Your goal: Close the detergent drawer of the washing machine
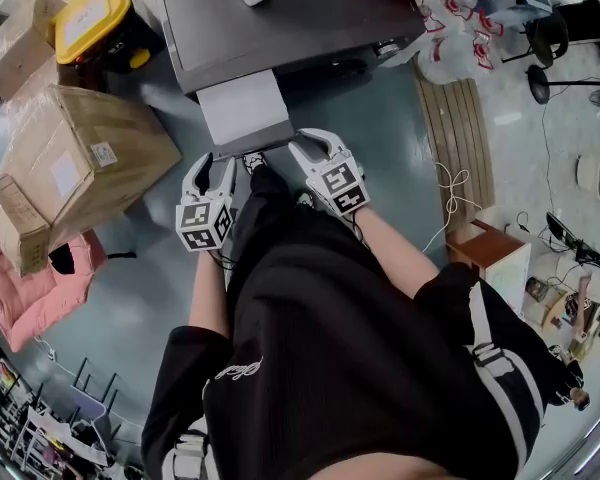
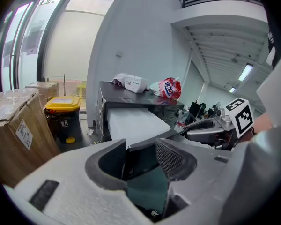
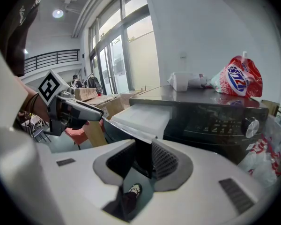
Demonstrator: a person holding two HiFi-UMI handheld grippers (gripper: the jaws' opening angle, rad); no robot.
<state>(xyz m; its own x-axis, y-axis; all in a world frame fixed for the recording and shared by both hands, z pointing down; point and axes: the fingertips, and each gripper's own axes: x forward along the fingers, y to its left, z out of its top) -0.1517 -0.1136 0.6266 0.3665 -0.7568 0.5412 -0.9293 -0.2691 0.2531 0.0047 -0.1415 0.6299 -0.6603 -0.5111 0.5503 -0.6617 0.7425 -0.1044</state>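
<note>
The washing machine (image 1: 280,18) stands ahead of me with its detergent drawer (image 1: 242,106) pulled out, white on top with a dark front panel (image 1: 252,140). My left gripper (image 1: 216,161) sits at the panel's left end and my right gripper (image 1: 306,141) at its right end. The left gripper (image 2: 140,161) shows a wide gap between its pads, and the dark panel (image 2: 140,149) lies just beyond them. The right gripper (image 3: 143,161) stands narrower, with the panel's end (image 3: 143,149) in the gap. Neither pair of pads visibly presses on the panel.
Cardboard boxes (image 1: 80,158) and a yellow-lidded bin (image 1: 95,13) crowd the left side. Wooden slats (image 1: 460,138) and plastic bags lie to the right. A red-and-white detergent bag (image 3: 239,76) rests on the machine's top. My legs and shoes are directly below the grippers.
</note>
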